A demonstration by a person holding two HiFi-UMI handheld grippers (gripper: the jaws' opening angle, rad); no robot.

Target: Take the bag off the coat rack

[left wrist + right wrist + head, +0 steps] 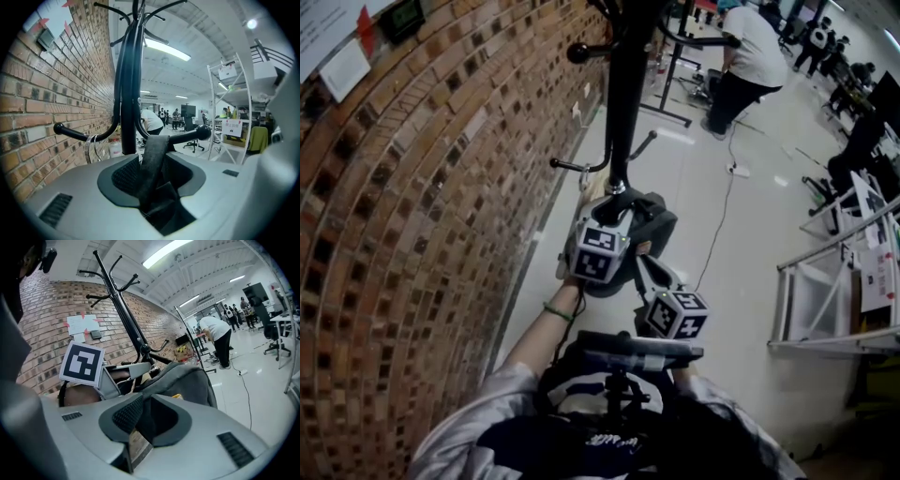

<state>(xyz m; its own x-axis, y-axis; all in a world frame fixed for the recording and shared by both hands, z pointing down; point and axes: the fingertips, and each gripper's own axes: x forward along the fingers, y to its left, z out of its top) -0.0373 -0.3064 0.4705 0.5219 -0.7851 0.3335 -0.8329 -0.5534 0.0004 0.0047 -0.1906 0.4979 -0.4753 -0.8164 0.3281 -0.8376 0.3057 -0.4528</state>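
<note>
A black coat rack [626, 84] stands beside the brick wall. A dark grey bag [654, 223] hangs low against its pole. In the left gripper view the bag's black strap [153, 157] runs up over a knobbed peg [202, 132]. My left gripper [152, 174] is open, and the strap lies loose in the gap between its jaws. In the head view the left gripper [617, 208] sits at the pole. The right gripper [649, 270] is just below it, at the bag. My right gripper [144, 422] is shut on dark fabric of the bag [187, 380].
The brick wall [412, 234] runs along the left. A person in a white shirt [752, 52] bends over farther down the room. A white shelf frame [825, 300] stands at the right, and a cable [718, 211] trails over the floor. A metal ring [90, 146] hangs on the rack's left peg.
</note>
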